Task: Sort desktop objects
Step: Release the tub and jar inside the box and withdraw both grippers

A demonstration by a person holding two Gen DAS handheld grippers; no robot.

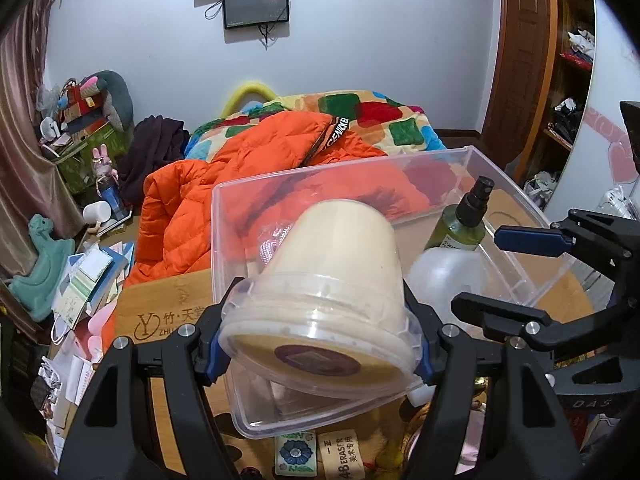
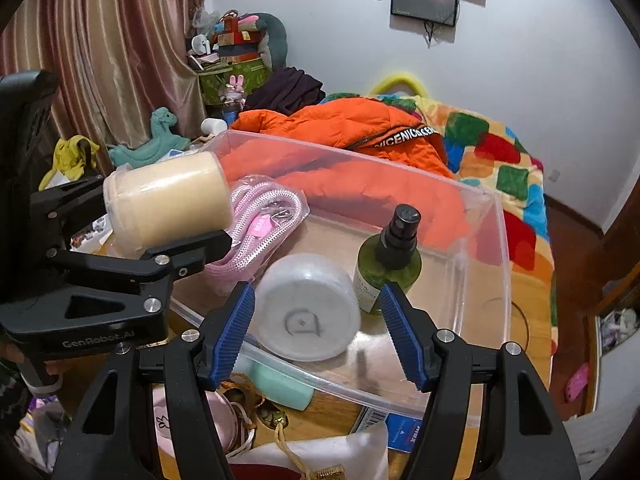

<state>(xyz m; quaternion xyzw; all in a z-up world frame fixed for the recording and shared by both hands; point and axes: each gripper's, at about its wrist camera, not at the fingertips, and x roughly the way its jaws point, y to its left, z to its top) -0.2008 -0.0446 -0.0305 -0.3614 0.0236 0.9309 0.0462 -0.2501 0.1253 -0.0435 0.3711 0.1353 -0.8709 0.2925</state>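
My left gripper (image 1: 320, 344) is shut on a cream cup with a clear lid (image 1: 332, 276), held tilted over the left end of a clear plastic bin (image 1: 532, 196). In the right wrist view the cup (image 2: 168, 204) hangs above the bin's left rim. My right gripper (image 2: 318, 336) is open, its blue pads either side of a frosted white jar (image 2: 306, 306) lying in the bin (image 2: 496, 240). A green spray bottle (image 2: 388, 264) and a pink cord in a bag (image 2: 260, 228) also sit in the bin. The right gripper also shows in the left wrist view (image 1: 512, 276).
The bin stands on a wooden desk (image 1: 168, 312). In front of it lie an eraser (image 1: 344, 456), a mint tube (image 2: 280, 388), pink items and a white bag (image 2: 320, 456). A bed with an orange jacket (image 1: 224, 184) is behind. Clutter fills the left side.
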